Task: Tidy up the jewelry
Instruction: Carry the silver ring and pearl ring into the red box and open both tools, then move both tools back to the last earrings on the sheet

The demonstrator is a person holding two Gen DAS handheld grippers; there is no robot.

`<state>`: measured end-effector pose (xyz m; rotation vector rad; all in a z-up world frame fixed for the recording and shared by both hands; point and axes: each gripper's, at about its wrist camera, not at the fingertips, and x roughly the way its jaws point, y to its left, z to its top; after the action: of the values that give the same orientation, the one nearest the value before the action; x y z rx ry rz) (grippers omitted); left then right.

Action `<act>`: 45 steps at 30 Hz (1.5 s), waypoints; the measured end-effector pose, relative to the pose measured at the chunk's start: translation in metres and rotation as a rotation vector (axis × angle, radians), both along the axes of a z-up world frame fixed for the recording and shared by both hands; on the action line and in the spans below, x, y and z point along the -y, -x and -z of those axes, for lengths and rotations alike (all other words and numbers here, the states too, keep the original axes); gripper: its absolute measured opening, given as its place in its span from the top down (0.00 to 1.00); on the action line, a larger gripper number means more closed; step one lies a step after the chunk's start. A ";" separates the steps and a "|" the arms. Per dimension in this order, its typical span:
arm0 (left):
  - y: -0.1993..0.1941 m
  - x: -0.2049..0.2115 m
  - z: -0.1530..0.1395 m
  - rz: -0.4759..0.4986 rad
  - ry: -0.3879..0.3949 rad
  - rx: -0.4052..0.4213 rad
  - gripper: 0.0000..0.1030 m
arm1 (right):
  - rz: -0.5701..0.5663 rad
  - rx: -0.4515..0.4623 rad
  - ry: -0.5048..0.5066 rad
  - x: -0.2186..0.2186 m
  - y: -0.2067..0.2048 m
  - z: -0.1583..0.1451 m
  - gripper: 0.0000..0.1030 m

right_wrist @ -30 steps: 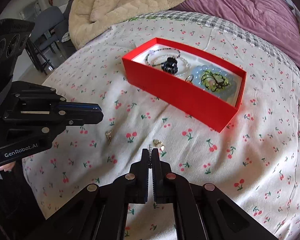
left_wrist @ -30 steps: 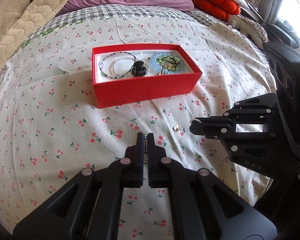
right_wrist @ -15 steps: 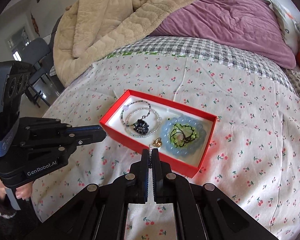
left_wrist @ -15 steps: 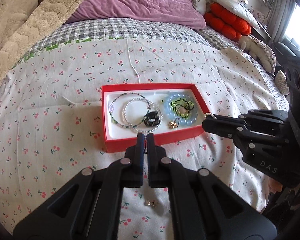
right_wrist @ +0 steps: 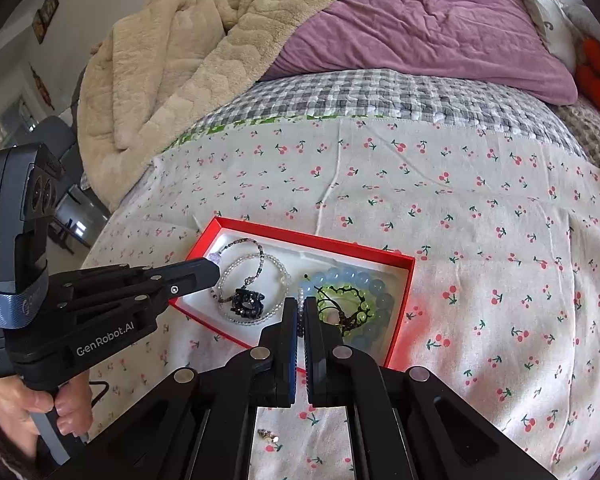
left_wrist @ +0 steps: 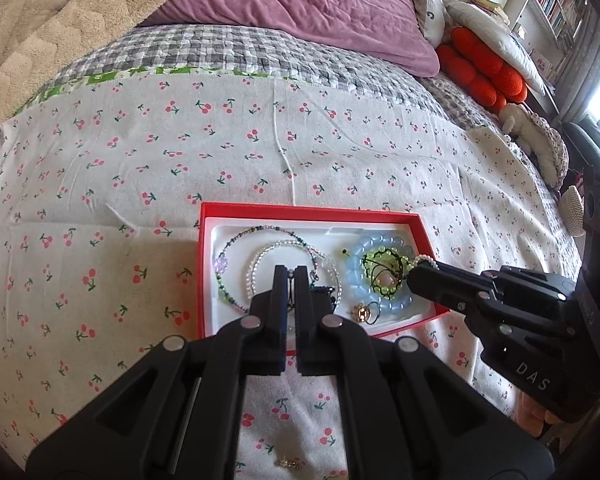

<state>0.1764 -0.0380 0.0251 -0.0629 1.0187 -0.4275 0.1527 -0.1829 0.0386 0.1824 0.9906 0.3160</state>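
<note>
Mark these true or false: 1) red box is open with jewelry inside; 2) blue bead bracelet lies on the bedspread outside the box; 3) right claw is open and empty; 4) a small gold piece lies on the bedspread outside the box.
1) True. The red box has no lid on it and holds several beaded pieces.
2) False. The blue bead bracelet lies inside the box, at its right end, with a green bead bracelet within its ring.
3) False. The right claw is shut on a small white-beaded piece, held over the box.
4) True. A small gold piece lies on the bedspread, on the near side of the box.
</note>
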 end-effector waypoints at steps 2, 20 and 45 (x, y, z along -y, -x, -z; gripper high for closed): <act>-0.001 0.003 0.000 0.004 -0.002 0.005 0.97 | -0.003 -0.008 -0.012 0.000 -0.004 0.003 0.97; 0.015 -0.007 -0.013 -0.011 -0.048 0.038 0.38 | 0.008 -0.036 0.017 0.012 0.007 0.000 0.83; 0.101 -0.061 -0.001 -0.035 -0.144 0.000 0.08 | -0.004 0.000 0.108 0.020 0.078 -0.005 0.22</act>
<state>0.0756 0.0226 0.0256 0.0484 1.0442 -0.3209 0.0748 -0.2024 0.0432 0.0825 1.0054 0.2654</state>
